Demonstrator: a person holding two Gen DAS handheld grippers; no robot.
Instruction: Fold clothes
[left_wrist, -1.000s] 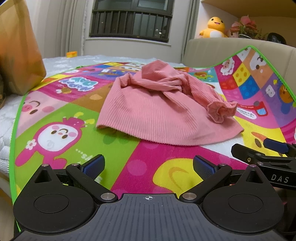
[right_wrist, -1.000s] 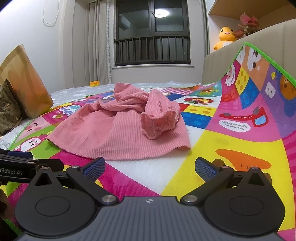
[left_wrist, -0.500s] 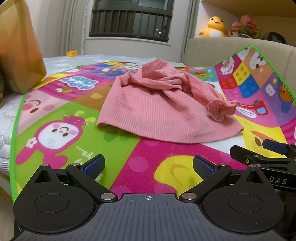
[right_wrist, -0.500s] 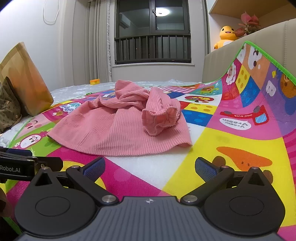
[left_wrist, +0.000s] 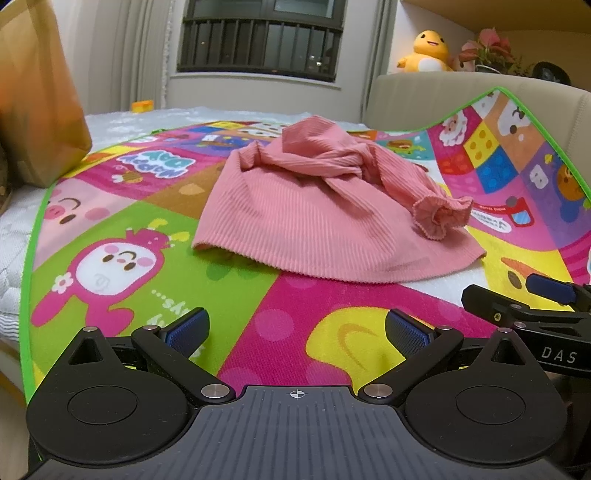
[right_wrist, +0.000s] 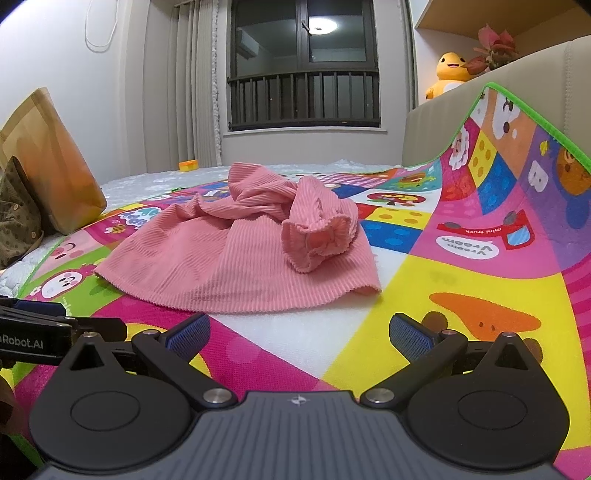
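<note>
Top (left_wrist: 314, 218): pink ribbed garment, crumpled, lying on the mat; in the left view it sits at 12 o'clock from the fingers, in the right view (right_wrist: 240, 258) at 11 o'clock
Sleeve (left_wrist: 439, 216): twisted across the body of the top, its ruffled cuff lying on the fabric at the 3 o'clock side; in the right view the cuff (right_wrist: 317, 240) faces the camera
Hem: the near edge runs roughly 9 to 3 o'clock, slightly lifted off the mat at its left corner
Mat (left_wrist: 155, 280): bright cartoon play mat with a green border, spread over a white bed; its far right part curls up against a beige headboard (right_wrist: 517, 62)
Left gripper (left_wrist: 295, 330): jaws spread wide, nothing between them, low over the mat and well short of the hem; its side shows at 9 o'clock in the right view
Right gripper (right_wrist: 299, 332): jaws spread wide, holding nothing, near the hem but apart from it; its tip shows at 3 o'clock in the left view (left_wrist: 524, 306)
Pillow (right_wrist: 55, 162): orange-brown, upright at the 10 o'clock edge of the bed
Plush (left_wrist: 426, 51): yellow toy on the ledge above the headboard, at 1 o'clock
Window (right_wrist: 303, 66): dark, barred, at 12 o'clock
</note>
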